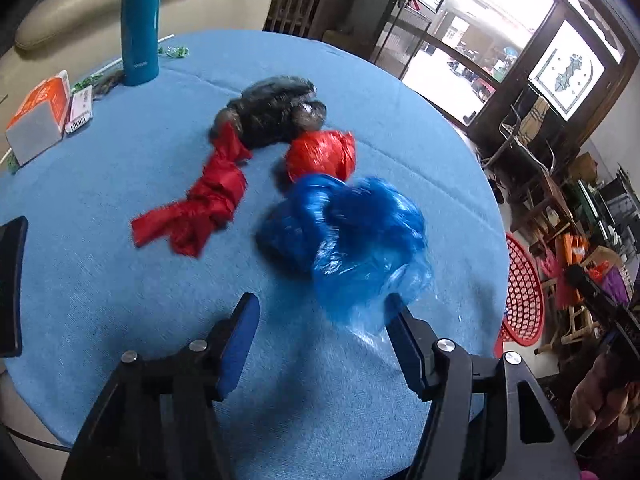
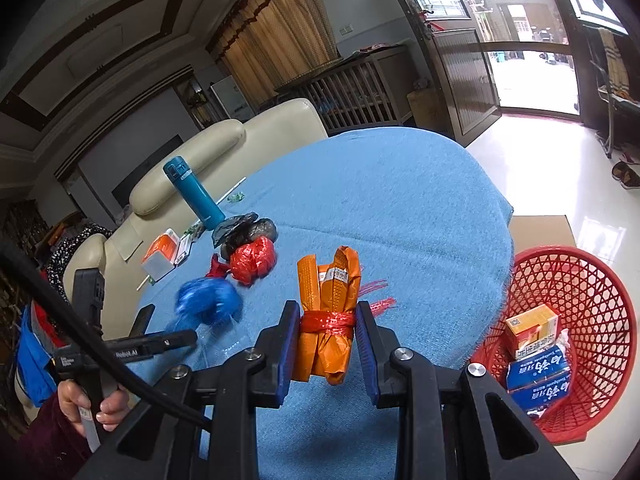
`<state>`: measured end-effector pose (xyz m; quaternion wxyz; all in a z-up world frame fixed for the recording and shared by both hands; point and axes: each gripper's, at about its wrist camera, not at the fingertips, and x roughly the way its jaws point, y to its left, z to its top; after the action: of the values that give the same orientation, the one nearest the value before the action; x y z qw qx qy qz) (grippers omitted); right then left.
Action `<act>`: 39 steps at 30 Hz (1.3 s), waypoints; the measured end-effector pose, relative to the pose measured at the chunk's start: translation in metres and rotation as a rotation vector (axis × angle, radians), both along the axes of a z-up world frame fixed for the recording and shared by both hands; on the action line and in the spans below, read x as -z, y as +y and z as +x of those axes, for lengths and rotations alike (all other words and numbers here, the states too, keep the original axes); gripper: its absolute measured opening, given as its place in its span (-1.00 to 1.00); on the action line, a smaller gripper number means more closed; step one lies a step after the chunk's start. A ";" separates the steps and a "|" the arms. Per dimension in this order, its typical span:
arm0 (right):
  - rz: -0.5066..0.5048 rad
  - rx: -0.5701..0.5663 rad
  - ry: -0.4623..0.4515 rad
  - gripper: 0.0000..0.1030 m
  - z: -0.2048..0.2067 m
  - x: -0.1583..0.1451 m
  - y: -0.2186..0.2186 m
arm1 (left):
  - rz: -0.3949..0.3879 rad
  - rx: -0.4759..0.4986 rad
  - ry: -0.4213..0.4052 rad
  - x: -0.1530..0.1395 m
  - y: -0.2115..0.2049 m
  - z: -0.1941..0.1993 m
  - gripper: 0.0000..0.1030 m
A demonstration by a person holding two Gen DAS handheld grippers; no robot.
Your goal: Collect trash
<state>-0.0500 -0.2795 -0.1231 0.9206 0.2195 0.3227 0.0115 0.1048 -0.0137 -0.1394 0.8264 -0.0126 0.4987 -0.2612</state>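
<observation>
In the left wrist view my left gripper (image 1: 320,312) is open just before a crumpled blue plastic bag (image 1: 348,236); the bag's near edge touches the right finger (image 1: 404,340). Behind it lie a red bag ball (image 1: 320,154), a knotted red bag (image 1: 204,204) and a black bag (image 1: 272,110). In the right wrist view my right gripper (image 2: 327,340) is shut on an orange wrapper bundle (image 2: 330,312) tied with red string, held above the blue tablecloth (image 2: 380,200). The red mesh basket (image 2: 592,300) stands on the floor to the right.
A teal bottle (image 1: 140,20), an orange-white box (image 1: 40,114) and a small card (image 1: 80,110) stand at the table's far left. A dark phone (image 1: 10,284) lies at the left edge. The basket holds an orange box (image 2: 532,330) and blue packets (image 2: 538,380).
</observation>
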 end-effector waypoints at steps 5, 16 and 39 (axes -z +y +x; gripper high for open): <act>-0.005 -0.009 -0.007 -0.42 0.000 -0.002 0.003 | -0.020 -0.034 -0.005 -0.018 -0.003 0.013 0.27; -0.003 -0.046 -0.030 -0.42 0.012 -0.009 0.014 | -0.002 -0.025 0.007 -0.030 -0.047 0.022 0.31; -0.053 0.209 -0.132 -0.42 -0.044 -0.035 -0.077 | 0.169 0.137 -0.240 -0.060 -0.163 -0.015 -0.15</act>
<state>-0.0944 -0.3563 -0.0885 0.9415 0.2263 0.2368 -0.0786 0.0898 -0.1766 -0.0794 0.8585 0.1221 0.4162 -0.2736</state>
